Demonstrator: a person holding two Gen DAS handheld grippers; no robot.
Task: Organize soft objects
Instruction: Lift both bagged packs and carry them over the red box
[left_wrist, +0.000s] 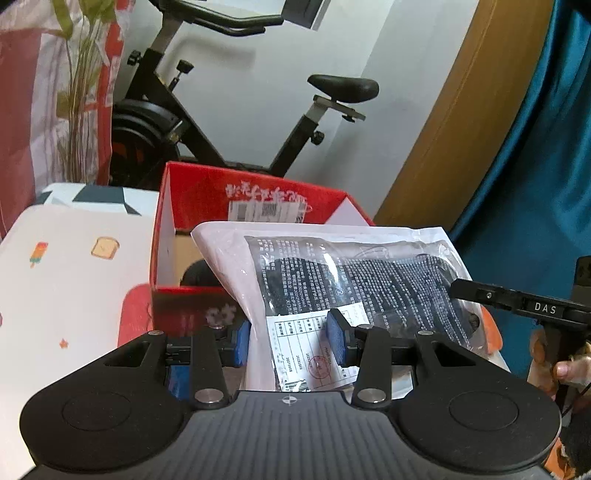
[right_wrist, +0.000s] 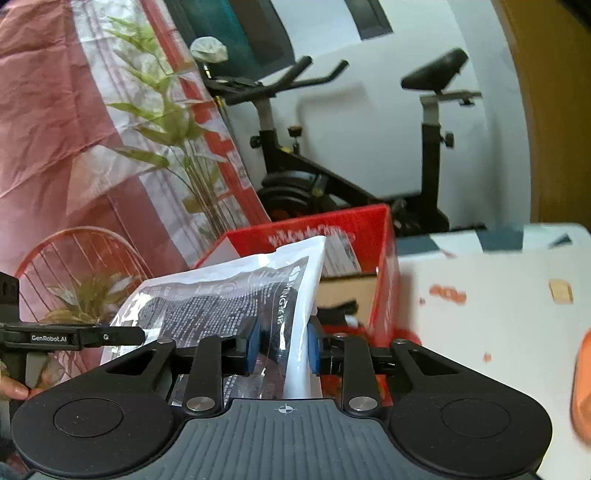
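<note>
A clear plastic bag with a dark knitted item and a white label is held in the air above an open red box. My left gripper is shut on the bag's near edge with its blue pads. My right gripper is shut on the bag's other edge. The red box shows behind the bag in the right wrist view. The right gripper's body shows at the right of the left wrist view. The left gripper's body shows at the left of the right wrist view.
The box stands on a table with a white patterned cloth. A black exercise bike stands behind. A plant, a red-and-white curtain and a wire chair are at the left. A blue curtain hangs at the right.
</note>
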